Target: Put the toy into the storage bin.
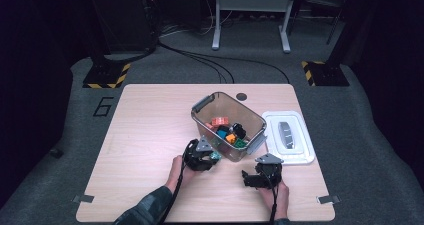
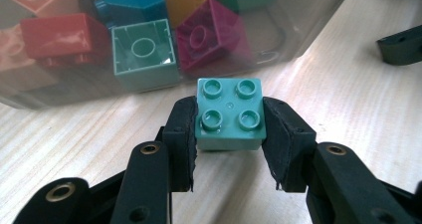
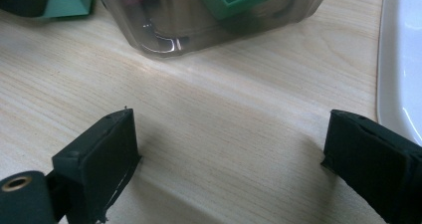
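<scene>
From the high view, I hold both tongs just in front of the clear bin (image 1: pixel 227 127) on the surface (image 1: pixel 150 120). Left gripper view: my left tongs (image 2: pixel 229 129) clamp a teal brick (image 2: pixel 229 115) beside the bin's wall. Right gripper view: my right tongs (image 3: pixel 229 154) stand wide apart near the bin, nothing between them.

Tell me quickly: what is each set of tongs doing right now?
Left tongs: closed on a teal four-stud building brick beside the clear bin.
Right tongs: open, nothing between them, over the wooden table.
</scene>
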A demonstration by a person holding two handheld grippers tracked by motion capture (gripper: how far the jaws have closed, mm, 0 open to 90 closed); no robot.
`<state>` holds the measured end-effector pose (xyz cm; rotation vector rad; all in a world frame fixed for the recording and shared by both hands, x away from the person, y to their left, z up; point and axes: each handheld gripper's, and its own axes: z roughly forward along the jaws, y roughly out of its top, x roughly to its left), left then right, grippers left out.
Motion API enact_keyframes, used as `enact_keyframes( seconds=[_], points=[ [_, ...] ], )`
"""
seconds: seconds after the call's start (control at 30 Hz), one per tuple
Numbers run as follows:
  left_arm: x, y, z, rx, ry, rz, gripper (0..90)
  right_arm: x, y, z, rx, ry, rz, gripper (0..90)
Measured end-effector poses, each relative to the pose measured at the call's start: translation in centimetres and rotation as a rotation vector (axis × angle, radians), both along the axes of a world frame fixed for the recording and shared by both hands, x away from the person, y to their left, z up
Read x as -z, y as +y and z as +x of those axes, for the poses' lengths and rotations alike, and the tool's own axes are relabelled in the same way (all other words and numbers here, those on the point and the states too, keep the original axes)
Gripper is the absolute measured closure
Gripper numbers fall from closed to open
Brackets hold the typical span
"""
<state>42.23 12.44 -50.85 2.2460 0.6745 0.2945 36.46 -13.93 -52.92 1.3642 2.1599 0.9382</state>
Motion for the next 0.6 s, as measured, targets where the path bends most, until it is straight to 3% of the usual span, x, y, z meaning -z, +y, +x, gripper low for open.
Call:
enact_keyframes(
  seconds=[0.6],
  points=[
    [-2.4, 3.2, -0.7, -0.022, -0.014, -0.014, 59.0, 0.0, 0.0, 0.0, -0.002, -0.002, -0.003, 5.9]
  ],
)
